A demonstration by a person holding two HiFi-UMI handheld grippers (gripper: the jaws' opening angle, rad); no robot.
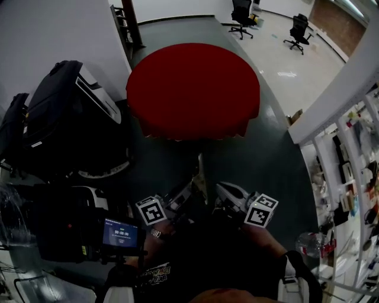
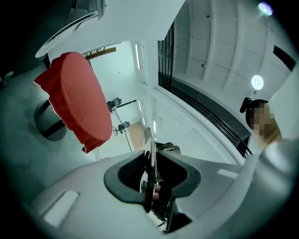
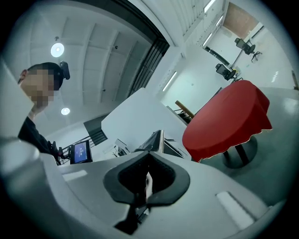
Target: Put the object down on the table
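- One thin metal strip (image 2: 153, 150) stands edge-on, pinched by the left gripper (image 2: 154, 173), its long axis pointing toward 12 o'clock.
- Red round table (image 1: 192, 89) lies well apart, at 12 o'clock from both grippers.
- Right gripper (image 3: 146, 179) has its jaws closed together, empty.

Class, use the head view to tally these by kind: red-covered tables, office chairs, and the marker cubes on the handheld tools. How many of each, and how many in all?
Red-covered table: 1
Office chairs: 2
Marker cubes: 2
Total: 5
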